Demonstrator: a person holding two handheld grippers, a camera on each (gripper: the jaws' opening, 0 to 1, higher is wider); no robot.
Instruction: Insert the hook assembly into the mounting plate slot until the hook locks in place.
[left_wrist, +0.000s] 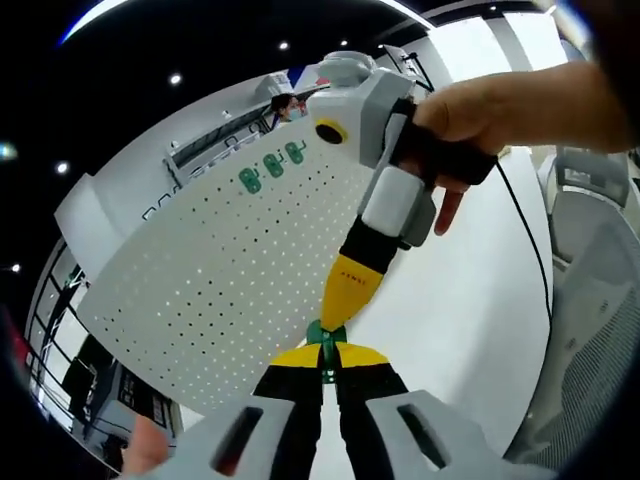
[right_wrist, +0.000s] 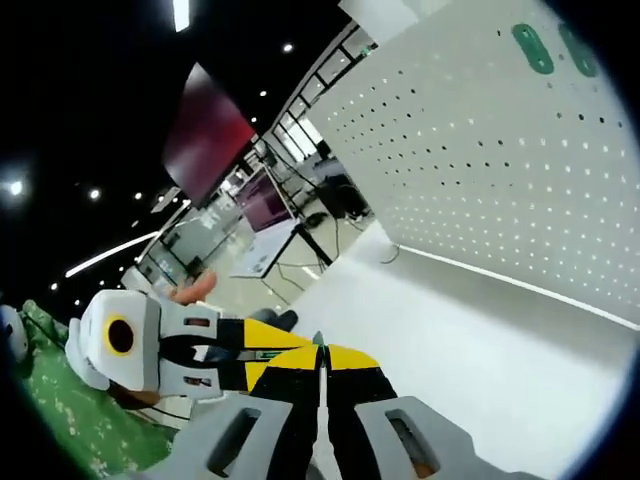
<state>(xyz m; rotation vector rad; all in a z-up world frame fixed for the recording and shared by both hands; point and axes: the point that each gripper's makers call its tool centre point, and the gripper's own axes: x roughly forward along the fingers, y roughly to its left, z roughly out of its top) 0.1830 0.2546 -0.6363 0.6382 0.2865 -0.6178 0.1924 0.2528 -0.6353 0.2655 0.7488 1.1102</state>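
A small green hook is pinched between the yellow tips of my left gripper, which is shut on it. My right gripper, held by a hand, comes down from the upper right with its jaws together, and its tip touches the top of the hook. In the right gripper view my right gripper is shut and the left gripper meets it from the left. The hook is hidden in that view. The white perforated mounting plate stands behind with three green hooks near its top edge.
The mounting plate rises at the right of the right gripper view, above a white tabletop. Mesh office chairs stand beside the table. A green mat lies at the lower left.
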